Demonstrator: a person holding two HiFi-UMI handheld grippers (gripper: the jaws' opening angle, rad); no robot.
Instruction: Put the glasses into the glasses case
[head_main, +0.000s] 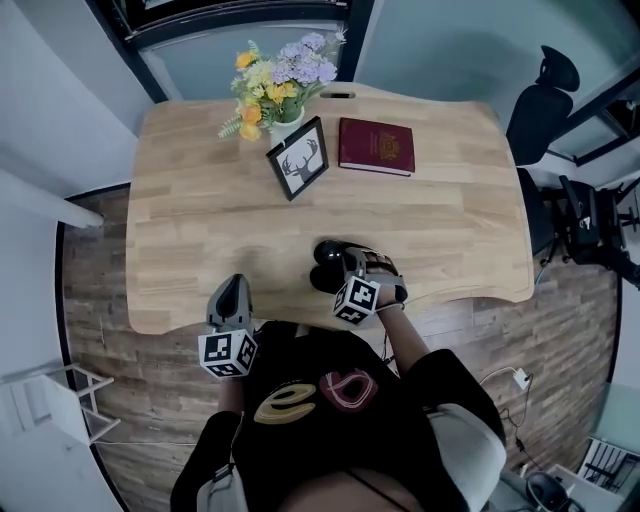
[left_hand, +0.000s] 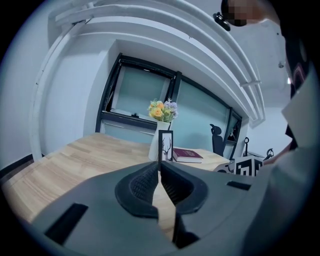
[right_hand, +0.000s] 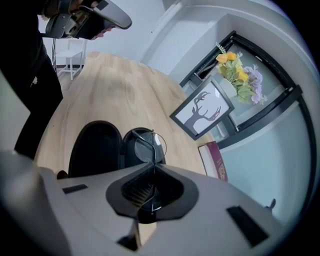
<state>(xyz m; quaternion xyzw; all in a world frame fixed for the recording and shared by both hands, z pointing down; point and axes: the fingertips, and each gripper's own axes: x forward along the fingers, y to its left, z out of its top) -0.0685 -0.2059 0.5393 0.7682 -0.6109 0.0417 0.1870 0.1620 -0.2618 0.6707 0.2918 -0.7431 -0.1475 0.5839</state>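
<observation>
Lying open, glasses case (right_hand: 95, 150) — glasses (right_hand: 151, 145) over it

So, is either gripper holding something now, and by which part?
The right gripper holds the glasses by their thin wire frame, above the open glasses case. The left gripper holds nothing, jaws together.

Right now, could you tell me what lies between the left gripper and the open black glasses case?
Only bare light wooden tabletop: the head view shows nothing between the left gripper and the open black glasses case.
</observation>
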